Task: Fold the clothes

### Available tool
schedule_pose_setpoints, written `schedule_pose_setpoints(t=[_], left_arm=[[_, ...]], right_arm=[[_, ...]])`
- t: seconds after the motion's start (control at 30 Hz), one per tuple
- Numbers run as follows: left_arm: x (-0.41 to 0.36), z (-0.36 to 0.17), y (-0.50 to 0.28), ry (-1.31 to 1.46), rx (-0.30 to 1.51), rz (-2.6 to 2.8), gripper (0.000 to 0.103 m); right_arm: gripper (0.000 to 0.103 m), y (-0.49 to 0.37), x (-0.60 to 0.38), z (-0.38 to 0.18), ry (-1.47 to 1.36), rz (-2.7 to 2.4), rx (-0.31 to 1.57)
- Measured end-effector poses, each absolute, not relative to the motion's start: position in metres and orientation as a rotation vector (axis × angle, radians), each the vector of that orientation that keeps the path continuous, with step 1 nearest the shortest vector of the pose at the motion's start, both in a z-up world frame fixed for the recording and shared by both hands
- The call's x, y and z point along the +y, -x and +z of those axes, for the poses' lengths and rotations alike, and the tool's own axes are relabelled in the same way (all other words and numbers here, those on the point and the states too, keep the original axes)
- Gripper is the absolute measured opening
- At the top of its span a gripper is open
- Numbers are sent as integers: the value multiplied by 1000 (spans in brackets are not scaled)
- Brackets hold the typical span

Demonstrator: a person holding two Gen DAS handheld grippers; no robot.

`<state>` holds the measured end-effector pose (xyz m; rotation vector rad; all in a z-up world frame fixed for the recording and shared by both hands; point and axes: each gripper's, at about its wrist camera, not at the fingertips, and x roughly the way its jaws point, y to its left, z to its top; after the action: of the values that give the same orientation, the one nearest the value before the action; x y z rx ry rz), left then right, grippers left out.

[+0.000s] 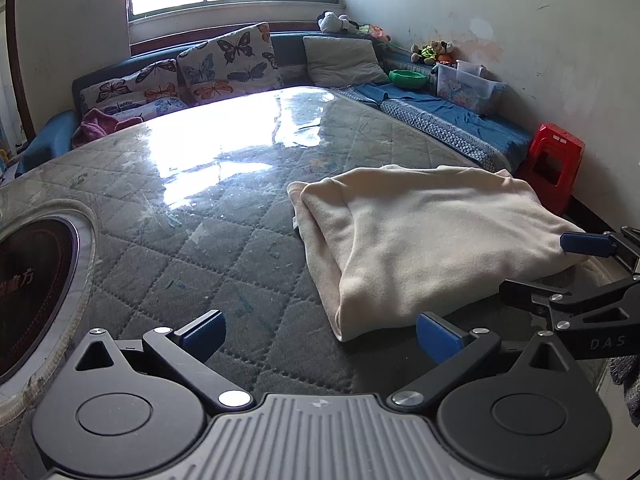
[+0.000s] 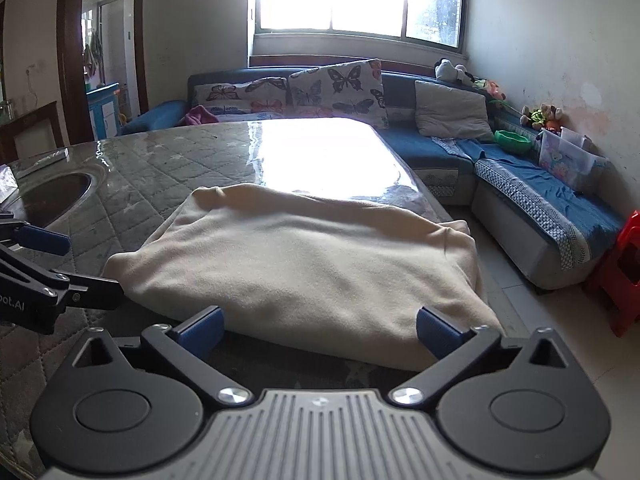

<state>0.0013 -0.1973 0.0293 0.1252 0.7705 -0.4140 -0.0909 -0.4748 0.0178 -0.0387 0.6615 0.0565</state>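
- While lying folded on the quilted table (image 1: 208, 240) near its right edge, cream garment (image 1: 432, 236) bulky, layers loose.
- Left gripper (image 1: 320, 332) spread wide, grasping nothing, just beside the garment's near-left corner.
- Right gripper (image 2: 320, 330) likewise spread, empty, at the near edge.
- Likely trouble: pinching only the top layer, undoing the fold; dragging cloth off the edge.
- Only right view: floor drop beside the garment. Only left view: round cooktop (image 1: 32, 292).
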Motion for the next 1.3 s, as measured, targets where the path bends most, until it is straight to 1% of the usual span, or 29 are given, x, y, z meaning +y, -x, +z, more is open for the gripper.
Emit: schedule_pose_setpoints(t=[0.23,0.47,0.63,0.93,1.3], left_arm=[[-193,28,-1,-109,777,-400,103],[-186,29,0,-103,779,-386,103],[-183,30,0,-98,779,-381,103],[-179,27,-3,-85,796,-364,103],[-177,27,-6,-65,805,-361,103]], right_arm=[[103,82,-477,30,8,33,617],[103,63,-477,19,-28,0,638],[103,62,-472,6,11,5,655],[103,55,-463,21,-6,32,649],[103,46,-444,9,48,55,684]])
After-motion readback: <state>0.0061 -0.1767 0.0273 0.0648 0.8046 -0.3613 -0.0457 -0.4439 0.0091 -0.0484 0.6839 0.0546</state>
